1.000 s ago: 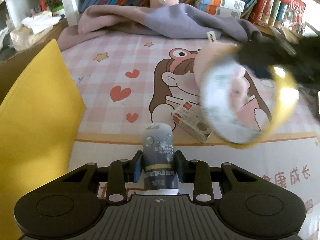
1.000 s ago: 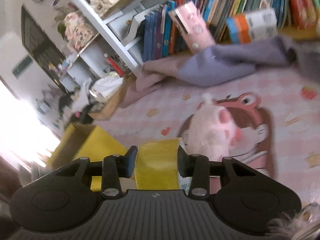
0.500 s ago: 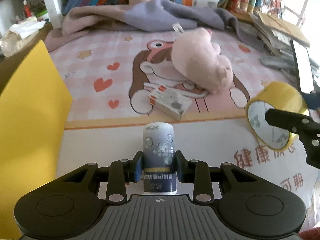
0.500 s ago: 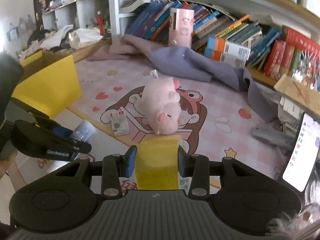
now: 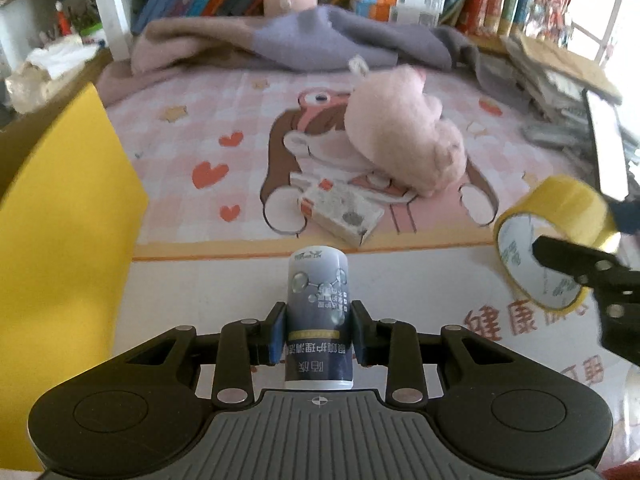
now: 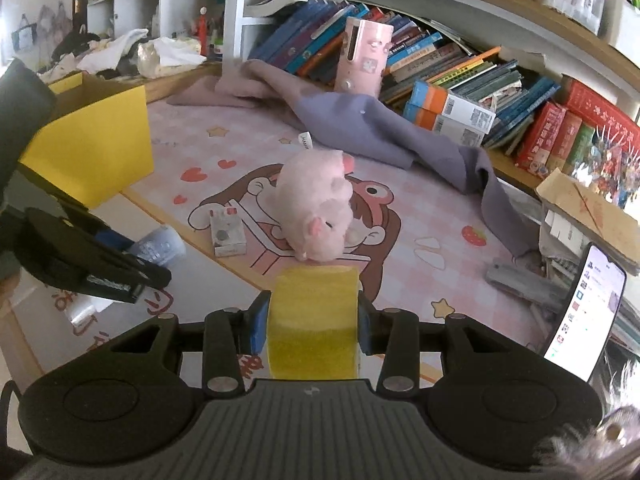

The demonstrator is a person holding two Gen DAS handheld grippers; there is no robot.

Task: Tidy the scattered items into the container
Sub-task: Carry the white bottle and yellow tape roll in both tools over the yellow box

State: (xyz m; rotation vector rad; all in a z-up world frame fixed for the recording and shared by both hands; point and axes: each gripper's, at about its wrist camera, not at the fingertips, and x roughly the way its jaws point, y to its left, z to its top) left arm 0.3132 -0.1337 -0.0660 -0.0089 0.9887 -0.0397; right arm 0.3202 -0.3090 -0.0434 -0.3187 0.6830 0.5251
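Plush toy [image 6: 316,216] on mat [image 6: 420,216], small box [image 6: 227,231] just left, container [image 6: 92,152] far left.

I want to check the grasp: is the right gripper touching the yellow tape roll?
Touching. In the right wrist view the right gripper has both blue pads pressed against the sides of the yellow tape roll, with no gap visible.

Pink-and-white checked mat [image 5: 248,120] printed with red hearts and a brown-haired cartoon figure; pale pink plush toy [image 5: 404,140]; yellow tape roll [image 6: 313,320]; yellow box [image 6: 96,148]; dark blue, white-capped bottle [image 5: 319,320]; mauve-and-lilac blanket [image 5: 304,40].
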